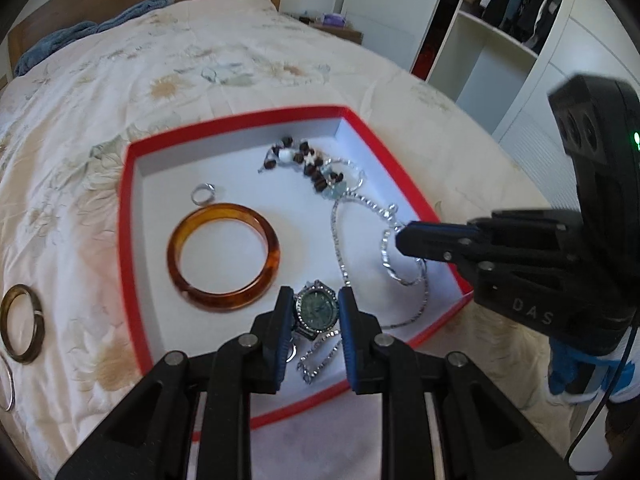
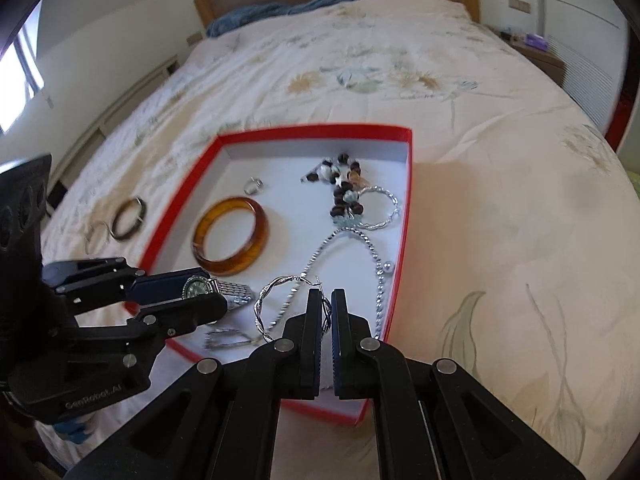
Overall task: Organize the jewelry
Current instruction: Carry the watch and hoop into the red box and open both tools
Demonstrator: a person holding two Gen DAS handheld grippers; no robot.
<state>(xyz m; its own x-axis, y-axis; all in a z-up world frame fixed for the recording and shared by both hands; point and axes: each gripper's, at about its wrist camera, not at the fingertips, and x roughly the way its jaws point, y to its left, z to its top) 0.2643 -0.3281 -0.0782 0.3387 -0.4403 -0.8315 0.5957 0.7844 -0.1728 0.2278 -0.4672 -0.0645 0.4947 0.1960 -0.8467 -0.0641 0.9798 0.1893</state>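
A red box (image 1: pixel 128 216) with a white floor lies on the bed; it also shows in the right wrist view (image 2: pixel 406 216). It holds an amber bangle (image 1: pixel 182 280) (image 2: pixel 260 236), a small ring (image 1: pixel 202 193), a dark bead bracelet (image 1: pixel 310 170), a silver chain (image 1: pixel 340 248) and silver hoops. My left gripper (image 1: pixel 314 308) is shut on a silver watch (image 1: pixel 318 310) (image 2: pixel 198 288) over the box's near part. My right gripper (image 2: pixel 326 304) is shut on a twisted silver hoop earring (image 2: pixel 266 304) (image 1: pixel 404 264) just above the box floor.
A dark bangle (image 1: pixel 22 322) (image 2: pixel 128 220) and a thin silver ring (image 1: pixel 8 384) lie on the floral bedspread left of the box. A small clear ring (image 1: pixel 209 75) lies farther up the bed. A blue towel (image 2: pixel 280 10) is at the headboard. Wardrobe shelves (image 1: pixel 492 60) stand at the right.
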